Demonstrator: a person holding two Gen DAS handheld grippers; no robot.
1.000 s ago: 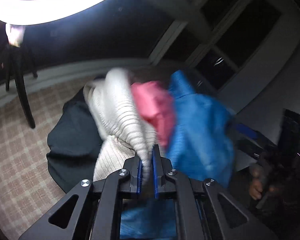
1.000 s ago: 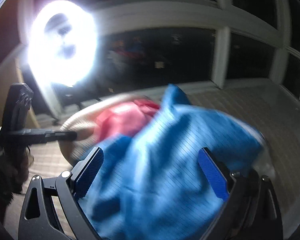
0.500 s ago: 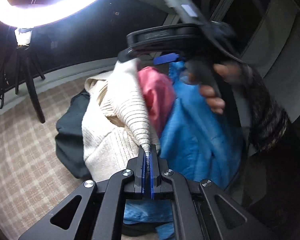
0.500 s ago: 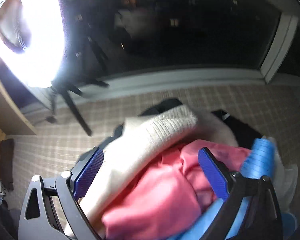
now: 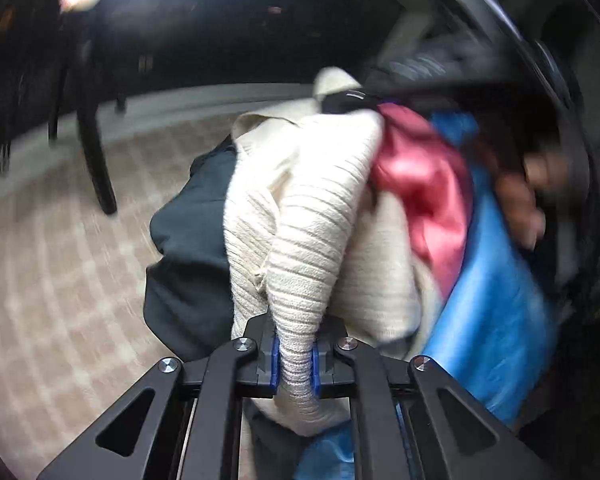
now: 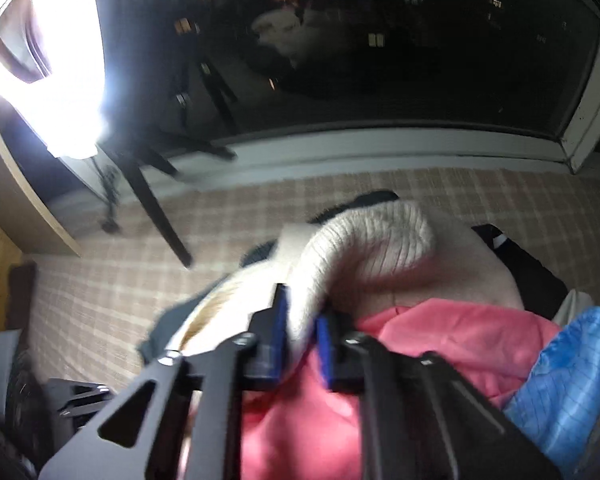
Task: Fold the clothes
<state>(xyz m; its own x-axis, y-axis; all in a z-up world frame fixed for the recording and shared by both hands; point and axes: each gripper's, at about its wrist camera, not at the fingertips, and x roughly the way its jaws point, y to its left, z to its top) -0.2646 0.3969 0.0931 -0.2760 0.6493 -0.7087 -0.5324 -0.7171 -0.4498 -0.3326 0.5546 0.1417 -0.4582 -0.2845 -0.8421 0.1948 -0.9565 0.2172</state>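
Note:
A pile of clothes lies on a checked surface. A cream ribbed knit sweater [image 5: 312, 216] sits on top, and my left gripper [image 5: 295, 360] is shut on a thick fold of it. In the right wrist view my right gripper [image 6: 302, 336] is shut on another fold of the cream sweater [image 6: 364, 240]. Beside it lie a pink garment [image 5: 424, 184] [image 6: 420, 344], a blue garment [image 5: 496, 312] [image 6: 572, 372] and a dark garment [image 5: 192, 248] underneath. The hand holding the right gripper [image 5: 520, 208] shows blurred at the right of the left wrist view.
A bright ring light [image 6: 48, 60] on a black tripod [image 6: 156, 208] stands at the left on the checked covering [image 6: 120, 280]. A dark window [image 6: 380, 40] with a white sill runs along the back. A wooden panel [image 6: 16, 184] stands at far left.
My right gripper went from open over the pile to shut on the cream sweater. My left gripper kept its hold, now with a thicker fold between the fingers. Both views are blurred by motion.

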